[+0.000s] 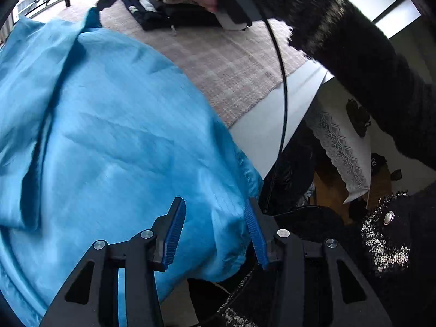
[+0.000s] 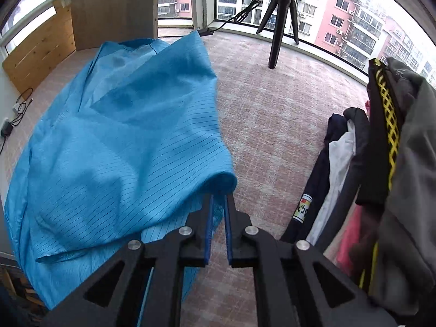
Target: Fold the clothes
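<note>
A bright blue pinstriped garment [image 1: 109, 136] lies spread and rumpled over a pinkish woven cover [image 1: 231, 62]. My left gripper [image 1: 215, 218] hovers over its near right corner with its jaws apart. A puff of the blue cloth sits between the blue pads [image 1: 174, 231], which do not squeeze it. In the right wrist view, my right gripper [image 2: 219, 199] is shut on a raised fold at the garment's [image 2: 122, 150] right edge. The cloth lifts up into its tips. A person's black fuzzy sleeve [image 1: 354, 54] crosses the top right of the left wrist view.
A pile of dark, white and pink clothes [image 2: 381, 163] stands at the right, and shows far off in the left wrist view as the clothes heap [image 1: 169, 13]. A black tripod [image 2: 280, 27] stands by the window. A black cable [image 1: 283, 81] hangs past the white table edge [image 1: 267, 125].
</note>
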`<state>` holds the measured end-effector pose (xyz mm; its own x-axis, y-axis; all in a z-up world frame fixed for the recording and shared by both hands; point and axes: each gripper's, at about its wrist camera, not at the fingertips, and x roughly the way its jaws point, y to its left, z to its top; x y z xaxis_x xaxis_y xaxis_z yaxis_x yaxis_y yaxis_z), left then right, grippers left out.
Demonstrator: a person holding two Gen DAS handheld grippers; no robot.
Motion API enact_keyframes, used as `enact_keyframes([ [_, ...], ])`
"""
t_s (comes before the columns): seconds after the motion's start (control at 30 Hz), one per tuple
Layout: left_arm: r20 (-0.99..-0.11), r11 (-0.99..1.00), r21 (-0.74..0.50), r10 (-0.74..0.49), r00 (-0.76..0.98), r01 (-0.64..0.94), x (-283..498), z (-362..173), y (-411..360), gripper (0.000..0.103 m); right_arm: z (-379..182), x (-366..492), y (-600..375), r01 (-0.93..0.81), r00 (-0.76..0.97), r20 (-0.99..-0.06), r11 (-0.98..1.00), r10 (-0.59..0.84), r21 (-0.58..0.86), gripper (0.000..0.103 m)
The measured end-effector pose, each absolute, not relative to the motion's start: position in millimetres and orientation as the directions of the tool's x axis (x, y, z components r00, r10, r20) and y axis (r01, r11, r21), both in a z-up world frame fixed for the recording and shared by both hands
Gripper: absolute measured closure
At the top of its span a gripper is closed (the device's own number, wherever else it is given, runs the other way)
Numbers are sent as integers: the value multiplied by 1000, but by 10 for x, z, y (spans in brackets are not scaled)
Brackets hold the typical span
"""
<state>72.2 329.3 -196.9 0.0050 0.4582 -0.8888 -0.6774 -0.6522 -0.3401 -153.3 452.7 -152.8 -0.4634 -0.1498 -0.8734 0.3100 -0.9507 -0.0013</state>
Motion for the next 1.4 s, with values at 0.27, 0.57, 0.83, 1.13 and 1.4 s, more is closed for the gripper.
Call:
enact_keyframes([
  [0.27,-950,-956,-56,140,-279,-290,431,-1754,1155,53,-1460,-250,5132,144,-512,-826,-972,-235,188,85],
  [0.57,-956,-994,-8,39,-291,-109,106,-1970,369,52,-1559,208,4734,110,-484,-794,-926,-366,360,86],
  [0.83,-945,-951,-25,123,-302,-309,158,-2048,1350,52,-1702,262,3959,220,-403,-821,-914,-404,341,86],
  [1.13,-947,-794,-83,251,-200,-602,364,-2184,2442,52,-1892,1222,4991,-149,-433,-855,-913,-284,379,85],
  [1.4,-966,-645,-49,224,-127,-763,609,-2312,2995,52,-2344,1853,4949,-257,-422,-830,-830,-364,495,64],
])
